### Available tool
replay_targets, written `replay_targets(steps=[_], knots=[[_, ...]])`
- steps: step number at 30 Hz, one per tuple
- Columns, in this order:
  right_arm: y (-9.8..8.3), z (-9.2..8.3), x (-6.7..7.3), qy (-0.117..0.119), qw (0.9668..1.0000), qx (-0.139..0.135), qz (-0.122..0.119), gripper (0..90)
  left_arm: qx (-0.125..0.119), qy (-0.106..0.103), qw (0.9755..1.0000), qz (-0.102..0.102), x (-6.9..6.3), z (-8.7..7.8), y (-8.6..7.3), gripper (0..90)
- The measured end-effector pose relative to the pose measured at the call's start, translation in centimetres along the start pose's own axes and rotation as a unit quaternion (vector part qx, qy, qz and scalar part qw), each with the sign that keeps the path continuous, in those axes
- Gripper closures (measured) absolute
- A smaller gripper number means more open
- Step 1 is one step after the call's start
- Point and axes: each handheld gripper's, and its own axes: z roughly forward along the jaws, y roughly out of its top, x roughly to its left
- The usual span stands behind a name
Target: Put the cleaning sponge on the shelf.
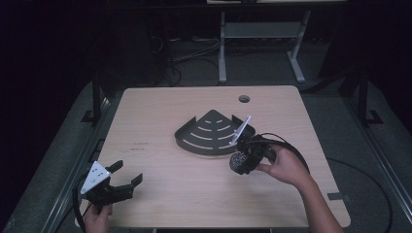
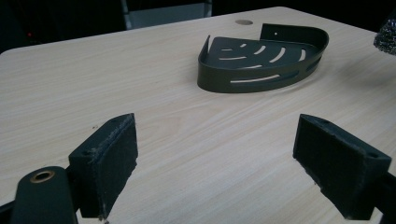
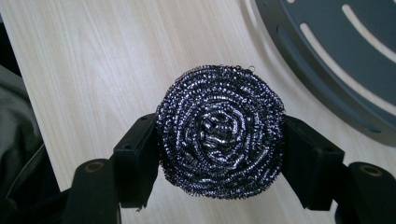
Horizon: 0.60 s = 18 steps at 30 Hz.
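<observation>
The right gripper (image 3: 219, 154) is clenched on a steel-wool scourer (image 3: 220, 133), its two black pads pressing the scourer's sides. In the right gripper view the scourer is a round coiled puck of shiny wire, its flat spiral face turned to the camera and its short axis running along the line of the jaws; it has no long axis to speak of. It hangs above the pale wooden table (image 3: 93, 56), off the surface, just beside the curved front rim of the dark grey corner shelf (image 3: 355, 70). In the high view the scourer (image 1: 238, 161) sits at the near right edge of the shelf (image 1: 209, 132), held by the right gripper (image 1: 241, 162) in the person's right hand (image 1: 284, 166).

The shelf is a quarter-round tray with curved slots in its floor; its square corner points away from the person and its rounded rim faces them. No brand, label or readable writing appears on the scourer or the shelf; a small dark mark on the table (image 1: 138, 145) left of the shelf is too small to read.

The left gripper (image 1: 127, 175) rests at the near left corner of the table, well apart from the shelf, its jaws spread wide with nothing between the pads (image 2: 109, 163)
</observation>
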Motion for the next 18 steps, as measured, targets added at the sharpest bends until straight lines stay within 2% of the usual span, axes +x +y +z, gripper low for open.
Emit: replay_targets(steps=[18], knots=[[2.7,-0.3,-1.2,0.004,0.9999,0.008,-0.010,33.1,0.001,0.001,1.0000,-0.001,0.1,-0.1,0.0,13.2]])
